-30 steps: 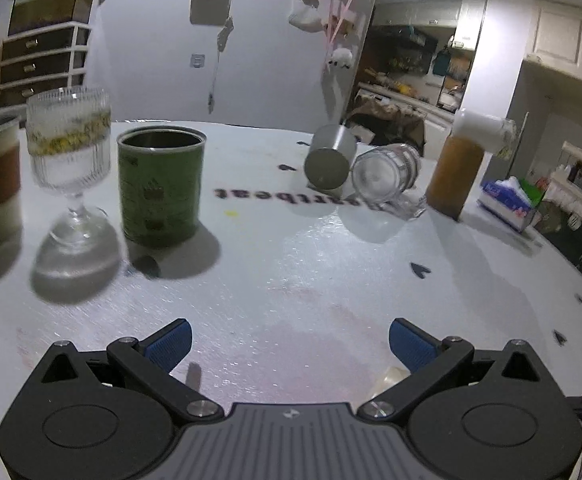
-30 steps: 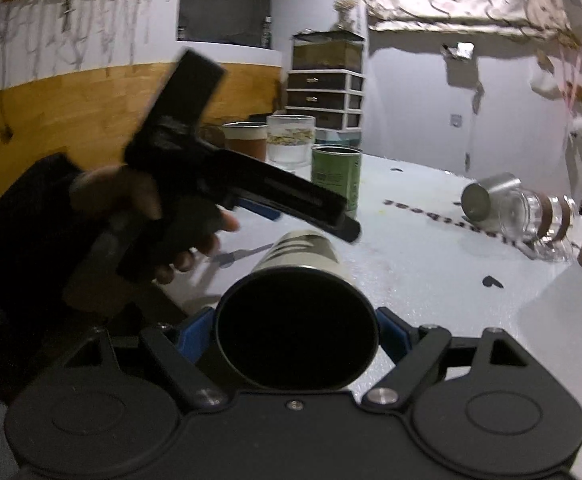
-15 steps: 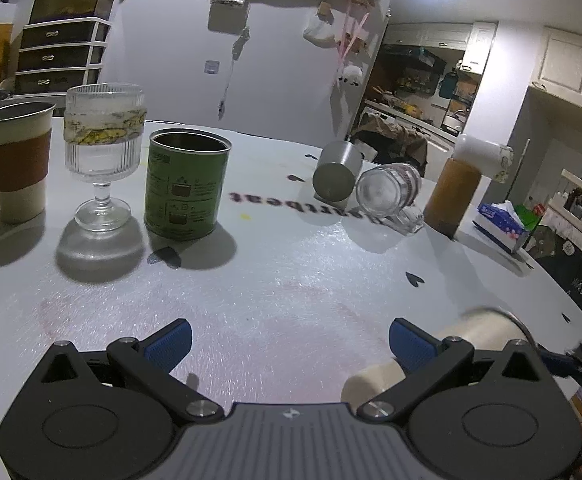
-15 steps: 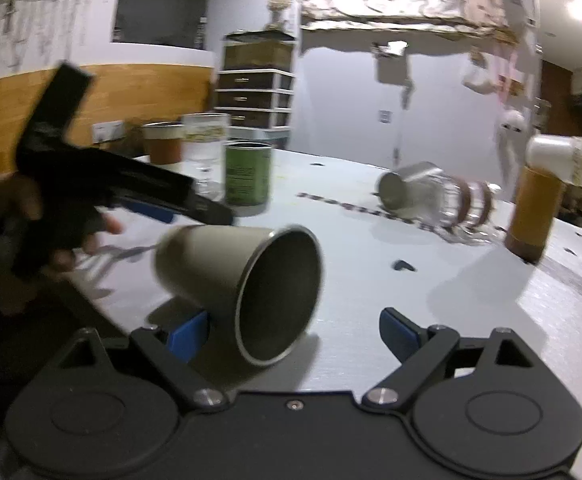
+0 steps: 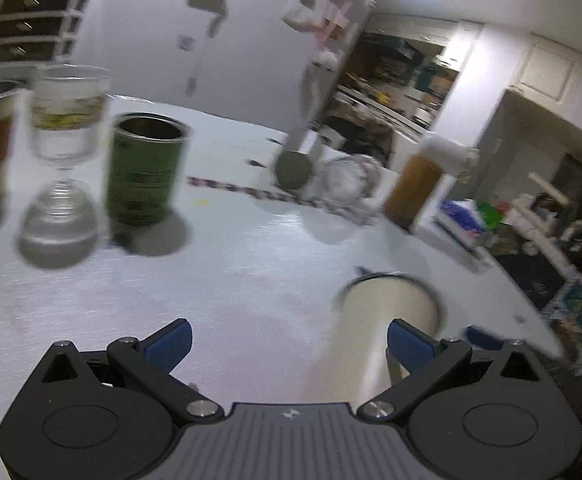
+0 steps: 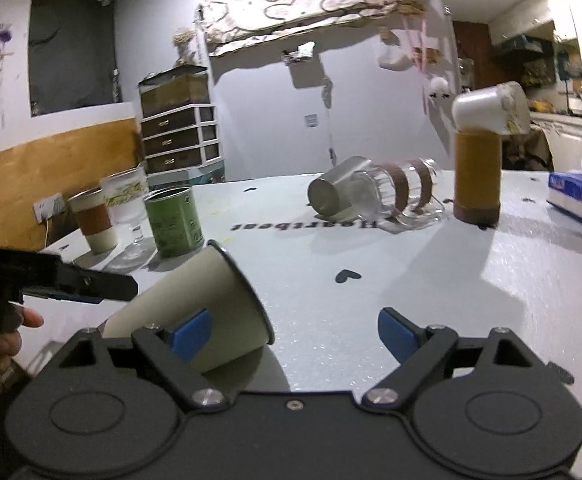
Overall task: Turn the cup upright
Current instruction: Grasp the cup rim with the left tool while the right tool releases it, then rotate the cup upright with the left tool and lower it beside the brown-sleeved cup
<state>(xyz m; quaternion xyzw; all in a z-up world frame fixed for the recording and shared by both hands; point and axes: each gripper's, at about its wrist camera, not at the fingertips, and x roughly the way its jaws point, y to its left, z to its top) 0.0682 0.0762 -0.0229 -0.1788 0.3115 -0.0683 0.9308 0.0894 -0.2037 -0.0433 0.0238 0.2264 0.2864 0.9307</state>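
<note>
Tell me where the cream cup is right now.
The cream cup lies on its side at the near table edge, lower left in the right wrist view, beside that tongs' left finger, in front of the green can.

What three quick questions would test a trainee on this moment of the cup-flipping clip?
1. True or false: the beige cup stands upright on the table.
2. What lies on its side right next to the toppled steel cup? A) clear banded glass B) green tin C) tissue box
3. Fill in: the jaws of the right gripper are ___.

Key: 1 false, it is tilted with its mouth facing sideways. 2 A. 3 open, with the cup off to one side of them, not between them.
</note>
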